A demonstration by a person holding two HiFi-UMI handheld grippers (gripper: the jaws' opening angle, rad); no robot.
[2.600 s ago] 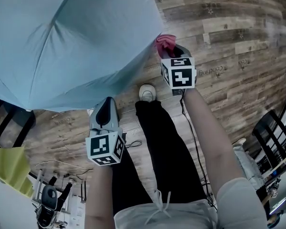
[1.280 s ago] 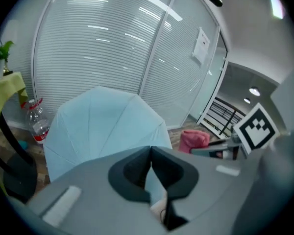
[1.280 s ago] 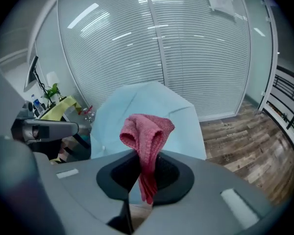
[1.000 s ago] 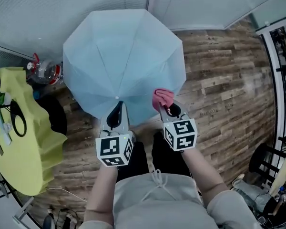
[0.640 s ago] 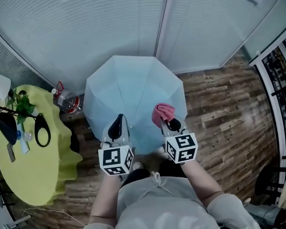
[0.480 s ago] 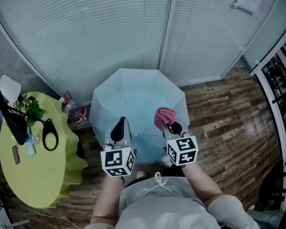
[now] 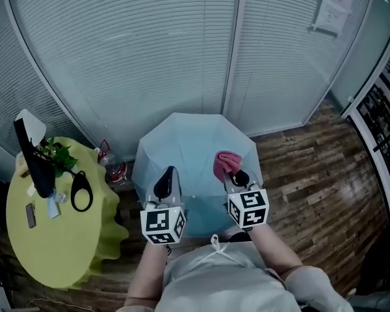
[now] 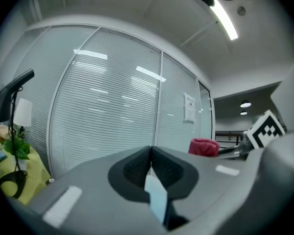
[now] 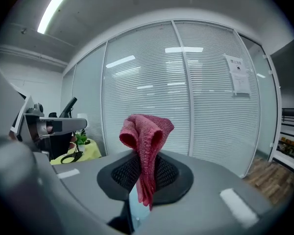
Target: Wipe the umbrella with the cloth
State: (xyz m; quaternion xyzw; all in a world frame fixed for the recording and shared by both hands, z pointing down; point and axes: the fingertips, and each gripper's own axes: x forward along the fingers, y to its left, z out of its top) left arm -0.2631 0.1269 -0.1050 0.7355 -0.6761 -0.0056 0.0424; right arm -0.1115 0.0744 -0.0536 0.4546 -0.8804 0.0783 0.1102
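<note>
We find the umbrella [image 7: 188, 142] open on the floor [image 7: 325, 174], canopy up, at the foot of the blinds [image 7: 149, 57] and just beside the yellow desk [image 7: 58, 252]. Only the head view shows it whole. Both gripper views look level across the room and give at most a pale blue sliver low in the gap behind the fingers, which we cannot identify with certainty.

The head view places the left gripper [image 7: 168, 173] and right gripper [image 7: 234, 176] above the canopy's near side, whose edge they hide. We cannot tell there whether either touches it.

The left gripper view shows the left gripper [image 8: 150, 153] with fingers together at the tips and nothing gripped. It also shows the cloth [image 8: 204, 146] off to the right.

The right gripper view shows the right gripper [image 9: 144, 163] with fingers clamped on the red cloth [image 9: 146, 136], which bunches above them.

The umbrella's handle and shaft are hidden beneath the canopy.
</note>
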